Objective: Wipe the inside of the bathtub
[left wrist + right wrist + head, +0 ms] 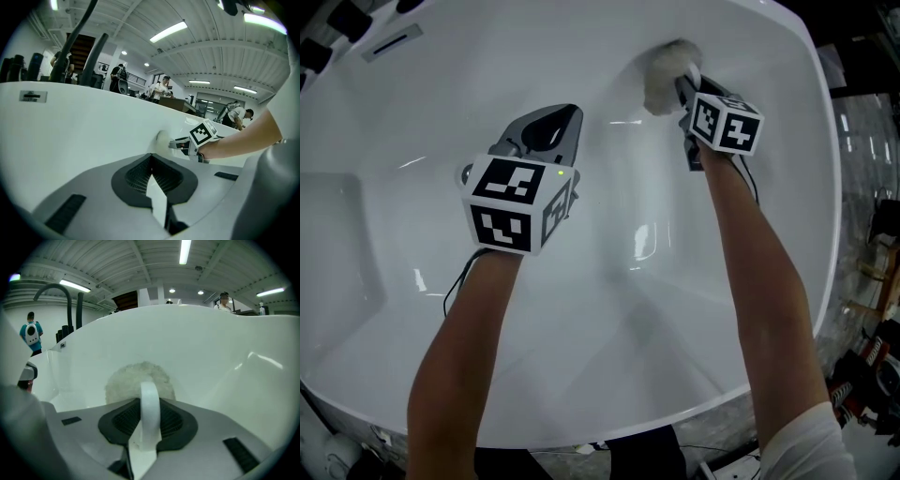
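Head view steeply down into bathtub; both gripper views close, facing its wall.

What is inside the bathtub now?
The right gripper holds a white fluffy pad against the tub wall; the left gripper hovers empty. The wall patch under the pad is covered.

1. Both grippers are inside the glossy white moulded bathtub. The left gripper is over the middle of the basin. The right gripper is farther ahead and to its right, at the far wall.
2. The fluffy white round wiping pad sits at the right gripper's tips, between them and the far wall, pressed against it.
3. The small grey slotted overflow plate is set in the wall far to the left, well apart from both grippers.
4. The dark curved metal faucet rises behind the tub's rim, left of the pad.
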`<action>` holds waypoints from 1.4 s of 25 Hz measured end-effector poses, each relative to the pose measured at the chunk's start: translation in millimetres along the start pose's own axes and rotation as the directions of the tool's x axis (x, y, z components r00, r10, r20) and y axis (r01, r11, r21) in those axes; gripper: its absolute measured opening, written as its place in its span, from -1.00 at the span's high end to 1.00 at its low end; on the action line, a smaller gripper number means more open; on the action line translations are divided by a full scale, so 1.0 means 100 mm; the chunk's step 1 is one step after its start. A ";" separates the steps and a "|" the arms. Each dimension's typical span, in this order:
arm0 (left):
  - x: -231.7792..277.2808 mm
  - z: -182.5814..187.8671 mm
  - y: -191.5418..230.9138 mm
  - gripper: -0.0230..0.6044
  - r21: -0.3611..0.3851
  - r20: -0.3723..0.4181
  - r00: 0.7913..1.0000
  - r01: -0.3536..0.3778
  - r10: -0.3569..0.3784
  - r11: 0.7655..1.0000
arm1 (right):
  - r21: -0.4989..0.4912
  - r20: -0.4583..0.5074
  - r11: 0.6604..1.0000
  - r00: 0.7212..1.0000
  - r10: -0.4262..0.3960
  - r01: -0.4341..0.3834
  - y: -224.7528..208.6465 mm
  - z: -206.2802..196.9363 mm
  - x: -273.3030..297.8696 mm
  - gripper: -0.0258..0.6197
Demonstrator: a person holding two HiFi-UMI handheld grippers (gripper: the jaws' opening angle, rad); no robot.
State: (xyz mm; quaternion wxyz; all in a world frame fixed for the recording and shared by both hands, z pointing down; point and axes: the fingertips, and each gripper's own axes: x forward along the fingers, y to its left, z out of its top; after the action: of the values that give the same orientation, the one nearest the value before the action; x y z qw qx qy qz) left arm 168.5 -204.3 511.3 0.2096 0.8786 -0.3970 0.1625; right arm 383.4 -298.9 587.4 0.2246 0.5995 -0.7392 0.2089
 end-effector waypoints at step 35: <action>0.88 -0.71 0.27 0.89 0.042 -0.075 0.996 -0.052 0.055 0.998 | 0.230 -0.057 0.966 0.992 -0.111 0.121 -0.34 -1.27 0.51 0.61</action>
State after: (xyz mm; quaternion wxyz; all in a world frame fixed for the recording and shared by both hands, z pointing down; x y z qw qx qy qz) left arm 195.5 -240.3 618.7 0.2025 0.8648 -0.4089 0.2095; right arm 418.2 -272.1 721.3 0.1807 0.6593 -0.6681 0.2939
